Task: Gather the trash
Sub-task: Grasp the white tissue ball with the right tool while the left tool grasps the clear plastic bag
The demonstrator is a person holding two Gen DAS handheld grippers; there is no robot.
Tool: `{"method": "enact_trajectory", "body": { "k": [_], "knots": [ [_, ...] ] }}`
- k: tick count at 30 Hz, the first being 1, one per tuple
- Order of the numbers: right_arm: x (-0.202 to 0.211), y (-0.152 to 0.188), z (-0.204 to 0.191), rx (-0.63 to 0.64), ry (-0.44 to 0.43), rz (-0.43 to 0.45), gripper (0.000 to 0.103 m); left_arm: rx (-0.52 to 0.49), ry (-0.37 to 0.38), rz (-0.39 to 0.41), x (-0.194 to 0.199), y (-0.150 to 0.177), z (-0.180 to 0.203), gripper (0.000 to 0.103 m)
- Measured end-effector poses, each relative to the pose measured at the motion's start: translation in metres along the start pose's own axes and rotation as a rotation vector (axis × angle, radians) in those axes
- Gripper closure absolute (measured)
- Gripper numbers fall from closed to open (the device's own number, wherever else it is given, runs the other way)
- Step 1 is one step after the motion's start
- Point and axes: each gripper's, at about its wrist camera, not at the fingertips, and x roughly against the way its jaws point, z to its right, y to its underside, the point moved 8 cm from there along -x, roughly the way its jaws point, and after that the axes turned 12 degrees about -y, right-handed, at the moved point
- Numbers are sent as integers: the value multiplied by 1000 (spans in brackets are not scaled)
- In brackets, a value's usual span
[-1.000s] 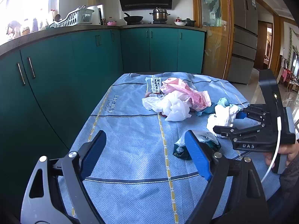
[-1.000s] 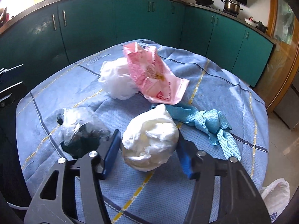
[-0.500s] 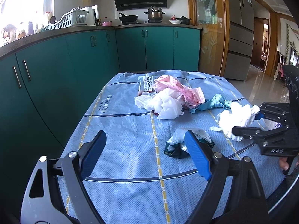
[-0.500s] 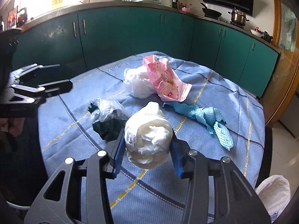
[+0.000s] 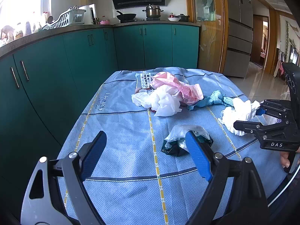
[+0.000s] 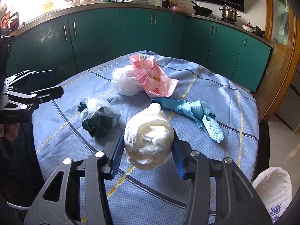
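My right gripper (image 6: 147, 154) is shut on a crumpled white paper wad (image 6: 148, 140) and holds it above the blue tablecloth (image 6: 187, 191); the wad also shows in the left wrist view (image 5: 238, 115). My left gripper (image 5: 145, 156) is open and empty near the table's front edge. A dark green wrapper in clear plastic (image 5: 185, 140) lies just beyond its right finger, also in the right wrist view (image 6: 98, 118). Farther back lie a white plastic bag (image 5: 161, 101), a pink wrapper (image 5: 178, 88) and a twisted blue cloth (image 6: 193, 112).
A white bag (image 6: 271, 191) sits off the table's edge at lower right. A printed packet (image 5: 145, 79) lies at the table's far end. Green kitchen cabinets (image 5: 75, 56) run behind and left of the table. A fridge (image 5: 238, 28) stands at back right.
My right gripper closed on the white paper wad, lifted it off the cloth and drew back. My left gripper stayed open and shifted slightly left.
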Motion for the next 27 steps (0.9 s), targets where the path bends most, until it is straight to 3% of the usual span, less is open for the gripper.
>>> {"method": "enact_trajectory", "body": {
  "k": [9,12,16,27],
  "knots": [
    [-2,2,3,-4,27,-9,54,-1,1,-11,-2,4,1,16],
    [-3,5,9,-4,79,-20,47,-5,3,-14,-2,5,3,16],
    [-5,9,19,-14,149,-38,30,-10,7,-19,-2,7,6,15],
    [-14,16,24,2,194,-81,23,-17,13,-26,-1,9,10,14]
  ]
}}
